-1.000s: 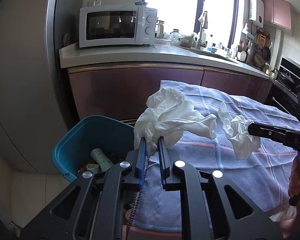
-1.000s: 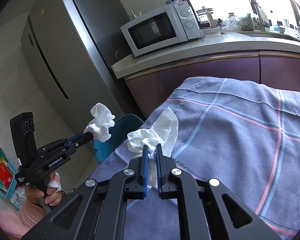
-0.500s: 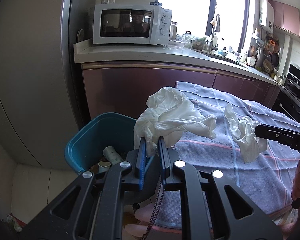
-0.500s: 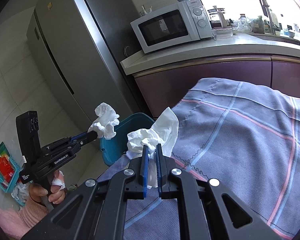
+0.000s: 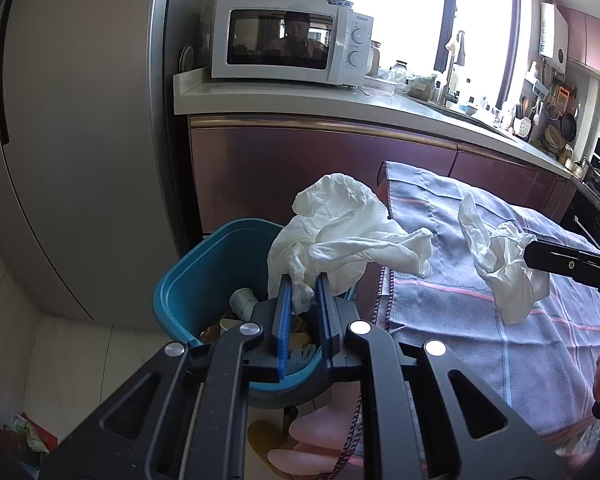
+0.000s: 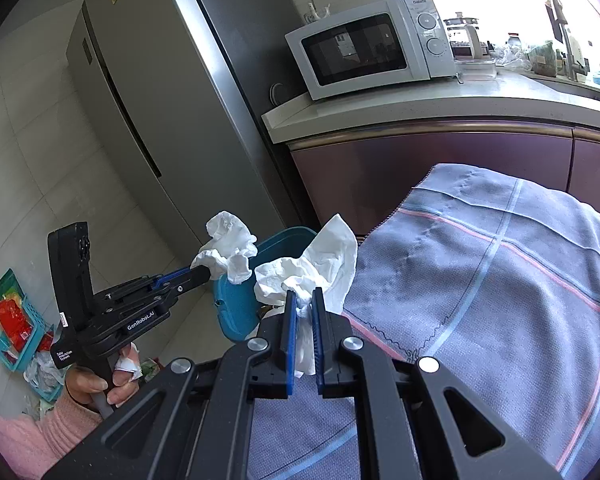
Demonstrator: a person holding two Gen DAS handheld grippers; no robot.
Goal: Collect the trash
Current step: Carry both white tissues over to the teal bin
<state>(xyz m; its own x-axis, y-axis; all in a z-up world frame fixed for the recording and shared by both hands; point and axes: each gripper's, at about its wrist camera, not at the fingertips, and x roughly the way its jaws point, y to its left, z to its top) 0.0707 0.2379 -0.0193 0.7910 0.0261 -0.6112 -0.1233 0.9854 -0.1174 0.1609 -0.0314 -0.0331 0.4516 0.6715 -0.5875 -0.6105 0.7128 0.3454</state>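
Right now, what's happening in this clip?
A person is clearing trash with a handheld gripper in each hand. The left gripper is shut on a crumpled white tissue, held above the blue bin, which already holds some rubbish. The right gripper is shut on a second crumpled tissue, over the edge of the checked cloth beside the bin. Neither tissue has been dropped in yet.

In the left wrist view the blue bin (image 5: 204,276) gapes open-topped at 7 o'clock of the left tongs (image 5: 303,280), though a cup and scraps already sit in its bottom. The cloth-draped counter (image 5: 480,320) crowds its rim at 3 o'clock; the purple cabinet front (image 5: 300,168) walls off 12, the fridge (image 5: 80,140) 10.
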